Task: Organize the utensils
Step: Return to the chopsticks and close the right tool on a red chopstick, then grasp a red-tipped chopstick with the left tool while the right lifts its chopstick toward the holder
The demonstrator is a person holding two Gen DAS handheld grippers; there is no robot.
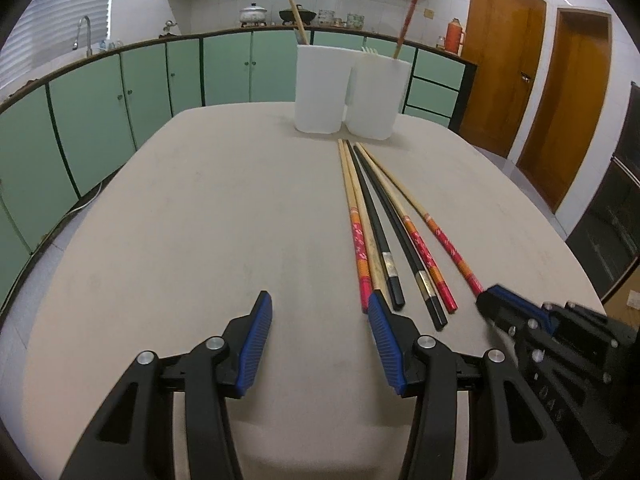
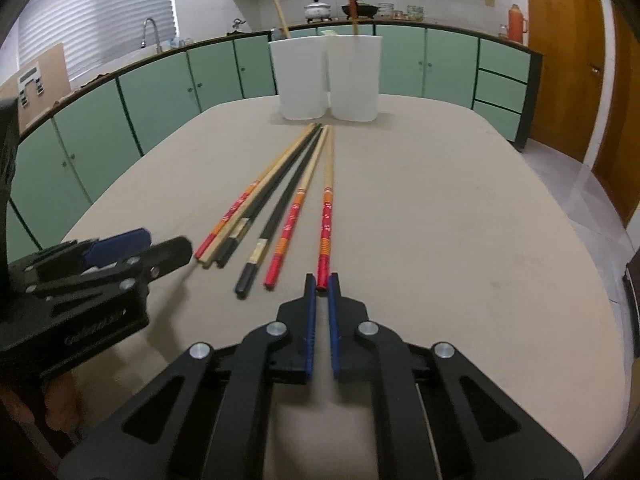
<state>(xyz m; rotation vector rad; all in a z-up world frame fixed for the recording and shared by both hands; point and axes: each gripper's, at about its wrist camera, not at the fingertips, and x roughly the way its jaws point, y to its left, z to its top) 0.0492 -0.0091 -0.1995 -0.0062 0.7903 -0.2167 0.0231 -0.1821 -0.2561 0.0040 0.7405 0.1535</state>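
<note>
**A:** What is your right gripper (image 2: pixel 321 280) doing?

**B:** Its blue pads (image 2: pixel 310 320) are pinched on the red end of the rightmost chopstick (image 2: pixel 327 216). That stick still lies flat on the table (image 2: pixel 460 220).

**A:** And your left gripper (image 1: pixel 320 312)?

**B:** Its jaws are spread wide and hold nothing. Its right pad (image 1: pixel 384 344) sits just by the ends of the leftmost sticks.

**A:** Where are the other sticks?

**B:** Five more chopsticks (image 2: pixel 276 208), some black and some wooden with red ends, lie side by side on the table. Their thin tips point at two white cups (image 2: pixel 328 76) at the far end. Each cup has a stick standing in it.
</note>
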